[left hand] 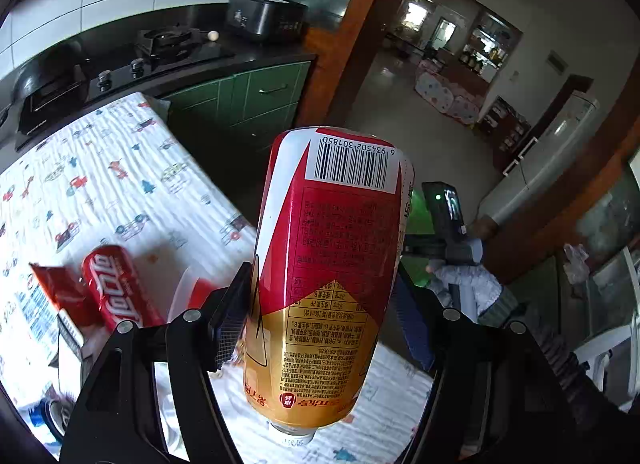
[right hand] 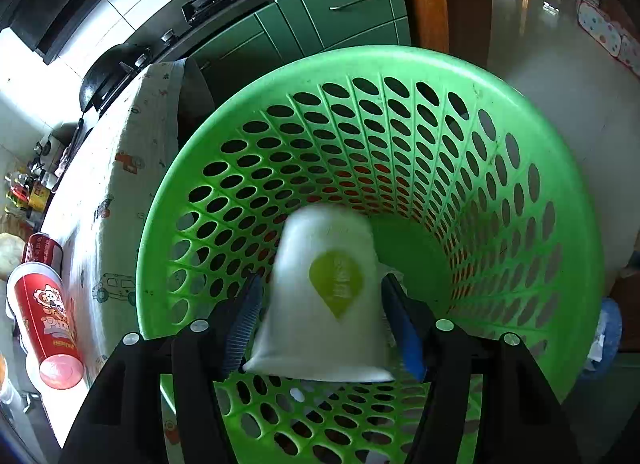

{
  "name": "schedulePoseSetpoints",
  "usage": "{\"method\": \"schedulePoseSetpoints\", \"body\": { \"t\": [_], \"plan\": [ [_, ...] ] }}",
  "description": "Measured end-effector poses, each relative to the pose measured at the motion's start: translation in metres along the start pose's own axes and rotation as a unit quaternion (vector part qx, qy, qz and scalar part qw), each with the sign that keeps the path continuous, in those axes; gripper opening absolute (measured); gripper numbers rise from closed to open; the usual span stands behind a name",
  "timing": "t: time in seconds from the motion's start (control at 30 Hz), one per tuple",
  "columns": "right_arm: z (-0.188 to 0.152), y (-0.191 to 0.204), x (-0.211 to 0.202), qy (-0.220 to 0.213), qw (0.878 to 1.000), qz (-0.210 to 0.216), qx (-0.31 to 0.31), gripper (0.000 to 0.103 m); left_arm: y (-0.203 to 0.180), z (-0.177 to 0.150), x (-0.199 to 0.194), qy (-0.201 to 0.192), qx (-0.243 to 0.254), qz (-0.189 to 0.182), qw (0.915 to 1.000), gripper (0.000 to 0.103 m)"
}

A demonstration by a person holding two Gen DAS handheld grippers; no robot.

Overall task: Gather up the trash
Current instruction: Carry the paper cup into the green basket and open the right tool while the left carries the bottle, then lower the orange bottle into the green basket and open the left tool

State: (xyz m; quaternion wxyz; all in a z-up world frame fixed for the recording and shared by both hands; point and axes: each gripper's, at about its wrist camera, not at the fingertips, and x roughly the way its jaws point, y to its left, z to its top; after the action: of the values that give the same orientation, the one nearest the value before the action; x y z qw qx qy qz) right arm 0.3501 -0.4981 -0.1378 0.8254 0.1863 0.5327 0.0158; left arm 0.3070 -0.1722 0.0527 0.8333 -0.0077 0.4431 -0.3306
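My left gripper (left hand: 320,304) is shut on a red and gold drink can (left hand: 326,264), held upside down above the table edge. A red cola can (left hand: 118,292) and a red wrapper (left hand: 60,292) lie on the patterned tablecloth (left hand: 100,184) to the left. My right gripper (right hand: 318,304) is over the mouth of a green perforated basket (right hand: 400,184). A white paper cup (right hand: 324,296) with a green logo sits between its fingers, blurred; whether the pads touch it I cannot tell. The right gripper also shows in the left wrist view (left hand: 448,220).
A red snack tube (right hand: 44,328) and a red can (right hand: 42,248) lie on the table left of the basket. Green cabinets (left hand: 248,100) and a black stove (left hand: 120,68) stand behind the table. A rice cooker (left hand: 264,16) sits on the counter. Open floor lies to the right.
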Motion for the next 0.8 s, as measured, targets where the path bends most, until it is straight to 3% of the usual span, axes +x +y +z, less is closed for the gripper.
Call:
{"method": "schedulePoseSetpoints", "body": {
  "t": [0.03,0.43,0.6,0.8],
  "plan": [
    [-0.001,-0.002,-0.002,-0.005,1.0,0.0,0.001,0.069,-0.006,0.006,0.007,0.005,0.003,-0.003,1.0,0.066],
    [-0.028,-0.022,-0.083,-0.099,0.995,-0.005,-0.025,0.071,-0.052,0.079,0.127,0.072,0.025,-0.033,0.9966,0.066],
    [-0.043,-0.031,-0.109,-0.136,0.99,-0.002,-0.028,0.071,-0.067,0.086,0.187,0.119,0.022,-0.03,0.9922,0.066],
    [-0.056,-0.038,-0.114,-0.15,0.988,0.002,-0.031,0.071,-0.073,0.085,0.244,0.174,0.014,-0.005,0.9846,0.066]
  ]
}}
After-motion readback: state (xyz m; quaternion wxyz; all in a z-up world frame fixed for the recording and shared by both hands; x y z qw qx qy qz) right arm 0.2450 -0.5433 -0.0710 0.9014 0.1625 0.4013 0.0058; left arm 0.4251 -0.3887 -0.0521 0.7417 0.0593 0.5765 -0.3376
